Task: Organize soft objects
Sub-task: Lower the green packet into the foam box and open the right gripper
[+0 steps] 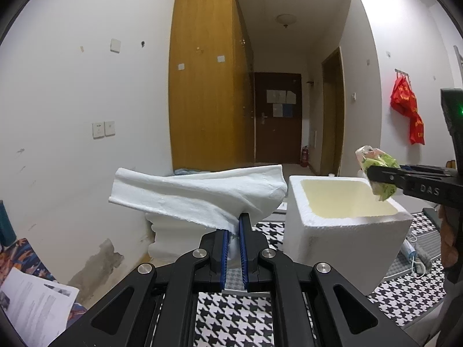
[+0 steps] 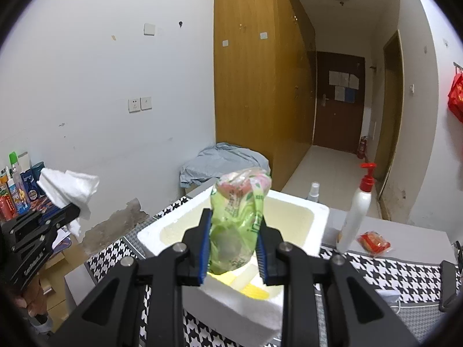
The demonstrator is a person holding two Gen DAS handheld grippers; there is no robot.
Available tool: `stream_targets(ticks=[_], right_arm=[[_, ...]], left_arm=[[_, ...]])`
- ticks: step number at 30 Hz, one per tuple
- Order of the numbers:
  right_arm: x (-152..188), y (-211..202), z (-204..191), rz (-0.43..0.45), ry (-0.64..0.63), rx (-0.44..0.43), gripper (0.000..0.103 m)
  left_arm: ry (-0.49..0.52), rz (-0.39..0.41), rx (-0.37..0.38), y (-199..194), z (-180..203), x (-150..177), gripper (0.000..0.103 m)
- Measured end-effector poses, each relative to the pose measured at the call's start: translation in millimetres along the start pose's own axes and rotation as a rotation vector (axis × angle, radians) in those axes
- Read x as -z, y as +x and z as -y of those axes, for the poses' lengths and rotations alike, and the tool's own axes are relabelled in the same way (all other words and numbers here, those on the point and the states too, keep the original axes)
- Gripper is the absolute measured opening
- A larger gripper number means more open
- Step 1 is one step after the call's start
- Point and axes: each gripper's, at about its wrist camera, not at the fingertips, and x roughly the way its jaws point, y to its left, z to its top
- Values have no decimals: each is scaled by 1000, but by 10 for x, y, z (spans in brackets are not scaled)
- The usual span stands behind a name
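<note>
- Tablecloth [image 2: 405, 271] in black-and-white houndstooth covers the work surface; everything of ours sits on it.
- Foam box [image 2: 301, 231], white and open-topped, stands on the cloth; we see a yellowish inner lining and, at the near inner corner in the right wrist view, a few pale yellow bits we can't identify. Otherwise it looks empty.
- White towel [image 1: 199, 193] hangs from the left gripper [image 1: 235, 231], whose jaws are pressed together on one corner; the cloth fans out up and to the left, long axis roughly level, just left of the box and slightly above its rim.
- Green bag [image 2: 234, 225], a crinkly soft packet, is clamped upright between the jaws of the right gripper [image 2: 233, 248], long axis vertical.
- Key relation: in the left wrist view the bag sits over the box's right rim, so we judge the right gripper nearer to a drop; opening should lie just below and slightly forward of it.
- White pump bottle [image 2: 357, 211] with red top stands right of the box, with a small spray bottle [image 2: 314, 190] behind the far rim.
- Red packet [image 2: 373, 243] lies on the table beside the pump bottle, still outside the box.
</note>
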Motion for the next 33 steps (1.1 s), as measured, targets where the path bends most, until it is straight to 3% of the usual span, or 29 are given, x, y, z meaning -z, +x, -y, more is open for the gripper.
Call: stream_targets(ticks=[4, 5, 6, 8, 9, 22, 33], right_arm=[[-16, 113, -22, -17, -2, -7, 32], [-26, 146, -30, -21, -2, -5, 38], [-31, 180, -36, -23, 0, -1, 57], [-27, 215, -38, -17, 2, 8, 80], [-28, 214, -36, -8, 6, 13, 85], [-4, 116, 19, 6, 38, 20, 86], [38, -93, 104, 34, 60, 46, 86]], left_arm=[[-17, -19, -11, 9, -71, 36, 8], [-19, -20, -12, 11, -84, 39, 8], [-22, -21, -13, 6, -97, 50, 8], [-26, -24, -14, 9, -134, 53, 8], [-28, -24, -13, 10, -149, 52, 8], [-39, -32, 22, 110, -162, -11, 8], [11, 15, 61, 154, 35, -221, 8]])
